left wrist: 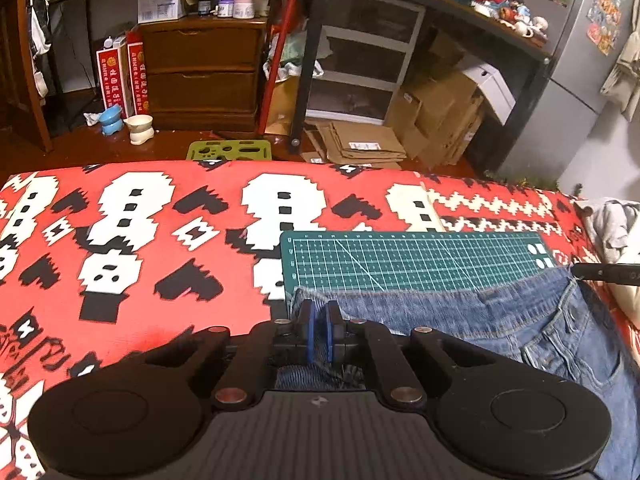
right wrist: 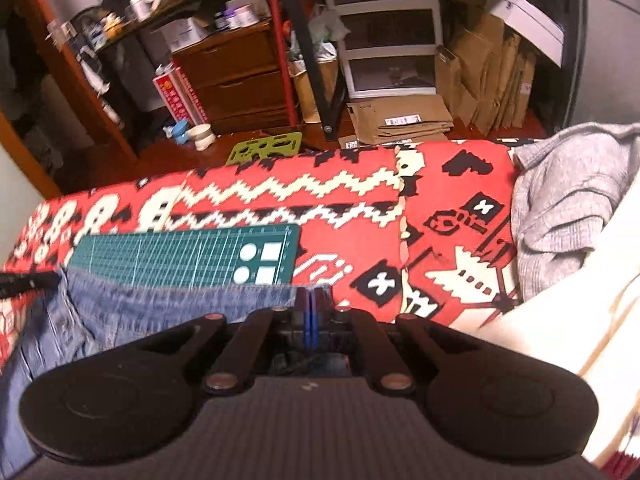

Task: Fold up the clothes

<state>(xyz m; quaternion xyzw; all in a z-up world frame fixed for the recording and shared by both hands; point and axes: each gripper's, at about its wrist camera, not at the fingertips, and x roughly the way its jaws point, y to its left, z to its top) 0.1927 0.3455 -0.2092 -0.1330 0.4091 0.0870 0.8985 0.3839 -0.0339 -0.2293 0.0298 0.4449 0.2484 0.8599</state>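
Blue jeans [left wrist: 500, 320] lie across the near half of a green cutting mat [left wrist: 400, 258] on a red patterned blanket [left wrist: 160, 240]. My left gripper [left wrist: 319, 312] is shut on the jeans' left hem corner, denim pinched between its blue pads. In the right wrist view the jeans [right wrist: 140, 304] stretch leftward, and my right gripper [right wrist: 311, 300] is shut on their right hem corner beside the mat [right wrist: 184, 254]. The right gripper's black finger [left wrist: 604, 273] shows at the far right of the left wrist view.
A grey knit garment [right wrist: 568, 200] and a cream cloth [right wrist: 580, 320] are piled at the blanket's right end. Beyond the far edge stand a wooden drawer chest [left wrist: 200, 68], flattened cardboard boxes [left wrist: 368, 144], pet bowls [left wrist: 140, 126] and a grey fridge [left wrist: 580, 60].
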